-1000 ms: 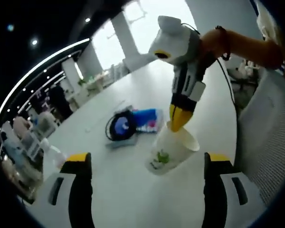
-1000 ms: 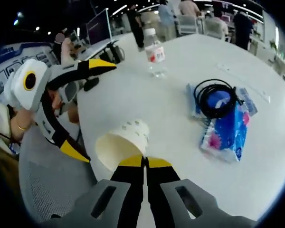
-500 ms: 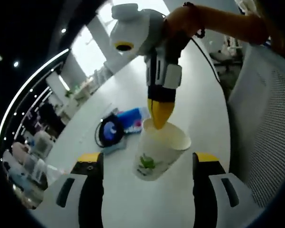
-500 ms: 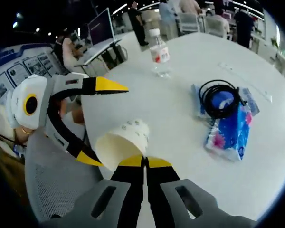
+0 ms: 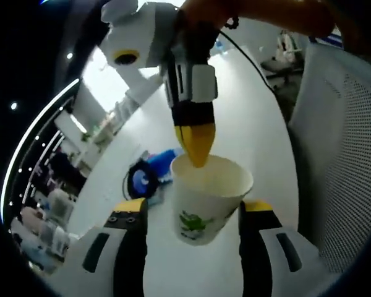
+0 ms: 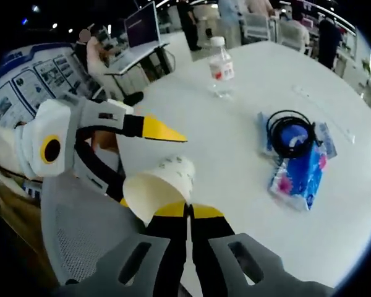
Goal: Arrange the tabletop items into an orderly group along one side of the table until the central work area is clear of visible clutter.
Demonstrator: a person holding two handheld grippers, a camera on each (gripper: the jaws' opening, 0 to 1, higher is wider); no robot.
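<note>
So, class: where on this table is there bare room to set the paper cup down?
Bare tabletop lies between the water bottle and the black cable. More lies between the paper cup and the blue tissue pack. It is crowded at the cable and tissue pack.

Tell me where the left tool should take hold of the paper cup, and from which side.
Grip the paper cup across its side wall, below the rim. The right tool is shut on the rim's far edge, so that part is taken. The left tool is open with a jaw on either side of the cup; closing from there probably suits the round, tapering body.
</note>
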